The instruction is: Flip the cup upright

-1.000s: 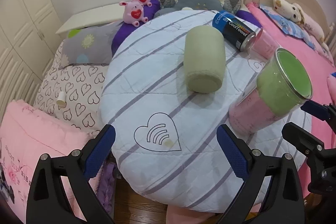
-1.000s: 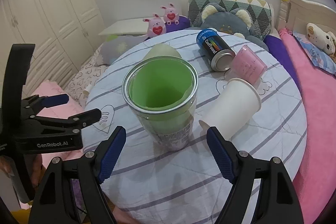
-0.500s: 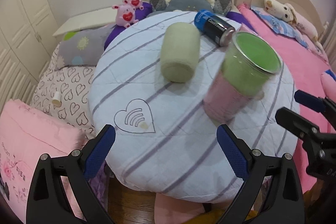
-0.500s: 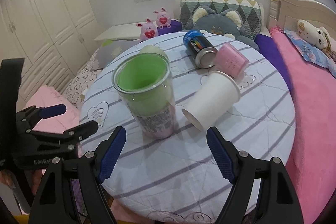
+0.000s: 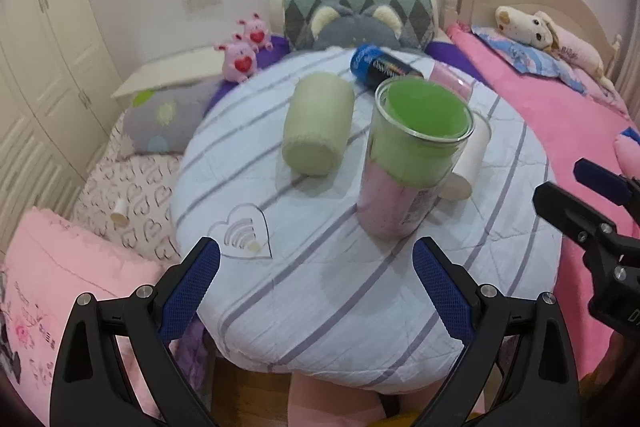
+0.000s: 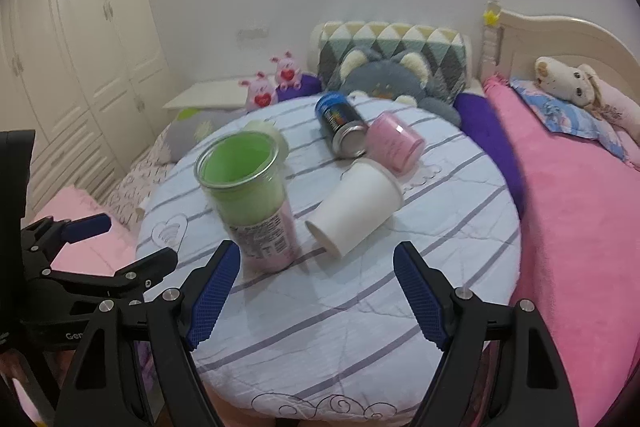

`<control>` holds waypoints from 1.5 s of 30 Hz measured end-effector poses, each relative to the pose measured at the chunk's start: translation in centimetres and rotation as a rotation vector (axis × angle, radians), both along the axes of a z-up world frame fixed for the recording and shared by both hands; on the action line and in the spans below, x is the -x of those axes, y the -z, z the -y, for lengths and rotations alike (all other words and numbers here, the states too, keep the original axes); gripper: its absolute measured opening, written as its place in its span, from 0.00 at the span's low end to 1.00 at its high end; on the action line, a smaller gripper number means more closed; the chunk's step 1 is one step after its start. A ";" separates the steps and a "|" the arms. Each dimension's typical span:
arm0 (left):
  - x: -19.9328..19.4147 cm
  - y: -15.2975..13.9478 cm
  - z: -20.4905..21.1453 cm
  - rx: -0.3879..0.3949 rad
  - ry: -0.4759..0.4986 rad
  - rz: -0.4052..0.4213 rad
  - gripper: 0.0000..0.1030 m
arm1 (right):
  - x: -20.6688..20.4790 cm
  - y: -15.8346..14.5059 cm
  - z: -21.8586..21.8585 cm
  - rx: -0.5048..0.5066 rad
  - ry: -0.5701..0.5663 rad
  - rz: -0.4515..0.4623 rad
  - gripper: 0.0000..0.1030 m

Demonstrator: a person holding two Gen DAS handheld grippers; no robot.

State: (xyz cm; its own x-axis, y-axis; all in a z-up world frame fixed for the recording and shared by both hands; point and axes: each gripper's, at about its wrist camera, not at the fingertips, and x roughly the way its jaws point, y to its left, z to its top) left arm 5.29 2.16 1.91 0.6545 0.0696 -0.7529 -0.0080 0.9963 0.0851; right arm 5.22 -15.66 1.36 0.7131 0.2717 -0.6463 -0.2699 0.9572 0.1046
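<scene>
my left gripper (image 5: 316, 279) hangs low over the near edge of the round worktop (image 5: 360, 287), its jaws spread wide with nothing between them, pointing in across the striped cloth. my right gripper (image 6: 318, 285) is held the same way on the other side, level and low, jaws spread wide and empty. each one shows at the edge of the other's view, so the two sit side by side, apart from each other and clear of everything on the cloth.

the clear cup (image 5: 416, 155) with the green and pink lining stands upright, mouth up, just ahead of me, between the two grippers' lines of sight; in the right wrist view it (image 6: 250, 195) looks a little tilted, though the frame is blurred. just beside it a white paper cup (image 6: 356, 211) lies on its side, open end toward me. behind that a pink cup (image 6: 394, 141) and a blue can (image 6: 340, 123) also lie on their sides, touching or nearly so. a pale green roll (image 5: 318, 129) lies to the left of the clear cup, near but apart.
</scene>
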 end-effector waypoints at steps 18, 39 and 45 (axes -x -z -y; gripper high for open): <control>3.6 -0.5 2.3 -0.023 0.035 0.312 0.96 | 4.6 1.1 1.9 -0.091 0.098 0.298 0.78; 5.1 3.5 2.3 -0.011 0.044 0.413 0.96 | 6.5 4.5 1.6 -0.065 0.180 0.351 0.78; 5.4 3.3 2.0 0.002 0.044 0.418 0.96 | 6.6 4.4 1.4 -0.048 0.182 0.351 0.78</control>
